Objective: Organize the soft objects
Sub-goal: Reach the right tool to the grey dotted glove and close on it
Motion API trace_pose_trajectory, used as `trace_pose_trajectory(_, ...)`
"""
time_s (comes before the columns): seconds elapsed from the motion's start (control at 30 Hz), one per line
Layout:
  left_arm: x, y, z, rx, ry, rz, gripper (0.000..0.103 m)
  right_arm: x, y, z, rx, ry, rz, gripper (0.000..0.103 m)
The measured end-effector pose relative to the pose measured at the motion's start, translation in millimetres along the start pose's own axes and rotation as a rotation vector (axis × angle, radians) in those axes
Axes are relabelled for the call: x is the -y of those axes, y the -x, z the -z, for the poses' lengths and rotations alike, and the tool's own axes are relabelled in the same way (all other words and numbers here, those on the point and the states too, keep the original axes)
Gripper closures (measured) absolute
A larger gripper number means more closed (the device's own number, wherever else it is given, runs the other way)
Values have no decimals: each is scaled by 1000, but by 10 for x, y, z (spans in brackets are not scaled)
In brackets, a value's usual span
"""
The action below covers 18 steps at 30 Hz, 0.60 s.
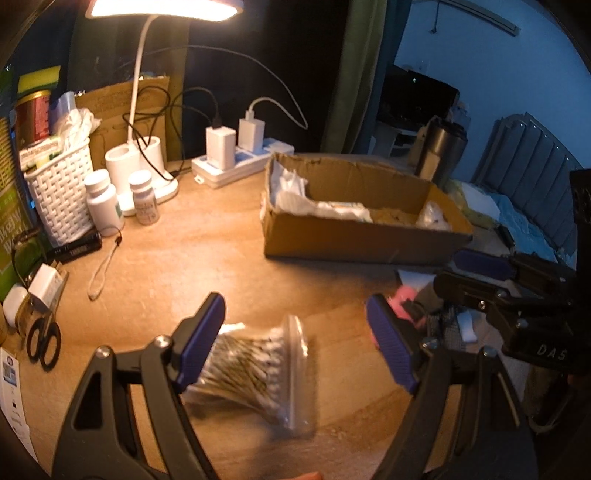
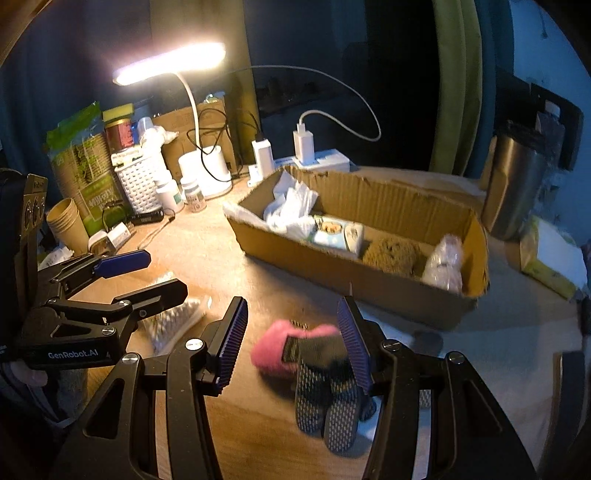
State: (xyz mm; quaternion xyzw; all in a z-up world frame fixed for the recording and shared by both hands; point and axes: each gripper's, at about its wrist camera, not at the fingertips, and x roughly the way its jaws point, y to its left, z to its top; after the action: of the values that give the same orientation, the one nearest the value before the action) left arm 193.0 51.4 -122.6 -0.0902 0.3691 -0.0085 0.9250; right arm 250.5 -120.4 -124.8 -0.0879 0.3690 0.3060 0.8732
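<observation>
A clear bag of cotton swabs (image 1: 255, 369) lies on the wooden desk between the open fingers of my left gripper (image 1: 295, 350); it also shows in the right wrist view (image 2: 173, 321). A pink-cuffed dotted glove (image 2: 314, 373) lies between the open fingers of my right gripper (image 2: 295, 343), close to the right finger; its pink cuff shows in the left wrist view (image 1: 400, 301). The open cardboard box (image 2: 369, 266) behind holds white tissues (image 2: 291, 206), a packet, a brown sponge (image 2: 391, 254) and a plastic bag. The box shows in the left wrist view too (image 1: 354, 240).
A lit desk lamp (image 1: 162, 7), power strip with chargers (image 1: 240, 162), white basket (image 1: 59, 188), pill bottles (image 1: 103, 203), flashlight and scissors (image 1: 44, 343) crowd the left and back. Paper cups (image 2: 66, 221) stand left. A steel tumbler (image 2: 517, 192) stands right of the box.
</observation>
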Motion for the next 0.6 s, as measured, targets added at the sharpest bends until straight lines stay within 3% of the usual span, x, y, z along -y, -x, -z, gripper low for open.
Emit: trace_pose_trajectory(0.6, -36, -64, 247, -49, -1, -29, 23, 202, -19, 267, -21, -43, 48, 49)
